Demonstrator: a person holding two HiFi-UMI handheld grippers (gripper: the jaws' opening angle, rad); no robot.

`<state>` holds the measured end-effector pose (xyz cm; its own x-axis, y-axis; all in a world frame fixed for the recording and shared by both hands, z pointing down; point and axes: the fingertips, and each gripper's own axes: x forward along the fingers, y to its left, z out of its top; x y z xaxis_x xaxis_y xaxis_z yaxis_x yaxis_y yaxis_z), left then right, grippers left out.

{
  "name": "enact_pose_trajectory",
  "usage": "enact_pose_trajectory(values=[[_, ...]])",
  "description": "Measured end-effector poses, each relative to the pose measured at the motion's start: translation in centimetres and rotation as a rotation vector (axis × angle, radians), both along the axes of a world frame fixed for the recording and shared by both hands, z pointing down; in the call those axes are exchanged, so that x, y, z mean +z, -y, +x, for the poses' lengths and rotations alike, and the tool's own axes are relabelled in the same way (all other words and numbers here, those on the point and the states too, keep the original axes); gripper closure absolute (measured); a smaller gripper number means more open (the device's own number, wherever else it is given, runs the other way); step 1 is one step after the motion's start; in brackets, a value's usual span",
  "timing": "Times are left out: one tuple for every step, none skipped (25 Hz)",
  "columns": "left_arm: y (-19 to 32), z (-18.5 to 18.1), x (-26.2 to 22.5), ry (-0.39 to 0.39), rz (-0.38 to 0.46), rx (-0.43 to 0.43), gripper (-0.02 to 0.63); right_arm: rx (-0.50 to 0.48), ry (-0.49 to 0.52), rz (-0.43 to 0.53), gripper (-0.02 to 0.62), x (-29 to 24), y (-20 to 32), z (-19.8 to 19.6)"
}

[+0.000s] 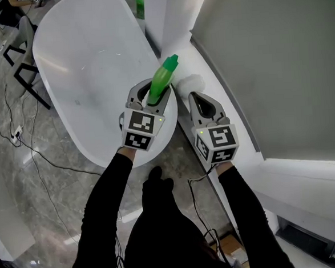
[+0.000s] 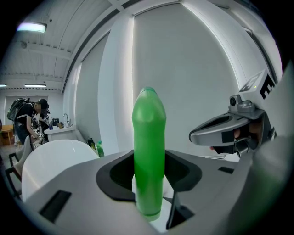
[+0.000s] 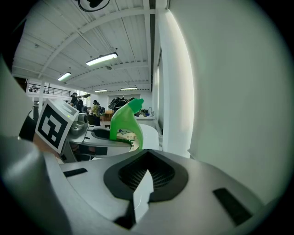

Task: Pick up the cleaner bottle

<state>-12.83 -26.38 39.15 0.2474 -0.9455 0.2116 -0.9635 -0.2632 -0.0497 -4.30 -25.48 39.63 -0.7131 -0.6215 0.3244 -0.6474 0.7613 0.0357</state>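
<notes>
My left gripper (image 1: 156, 95) is shut on the green cleaner bottle (image 1: 163, 79), whose capped neck sticks up and forward past the jaws over the near end of the white bathtub (image 1: 82, 56). In the left gripper view the bottle (image 2: 149, 165) stands upright between the black pads, held by its body. The right gripper view shows the bottle (image 3: 125, 124) from the side with a label on it. My right gripper (image 1: 195, 95) hovers just right of it over the white ledge (image 1: 209, 70), jaws together with nothing between them. The same gripper (image 3: 146, 153) shows its tips meeting.
A small white fluffy object (image 1: 191, 81) lies on the ledge just beyond the right gripper. The grey wall (image 1: 265, 60) rises at the right. Another green bottle (image 1: 140, 5) stands past the tub's far end. A chair (image 1: 24, 60) and cables (image 1: 41, 162) are on the floor at left.
</notes>
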Motion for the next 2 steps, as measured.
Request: enact_pose_trajectory(values=[[-0.03,-0.14,0.05,0.001,0.0,-0.003,0.423,-0.003,0.001,0.0,0.594,0.05,0.03,-0.11],[-0.07,-0.3,0.09,0.003,0.001,-0.007,0.423,-0.006,0.002,0.001,0.595,0.09,0.04,-0.24]])
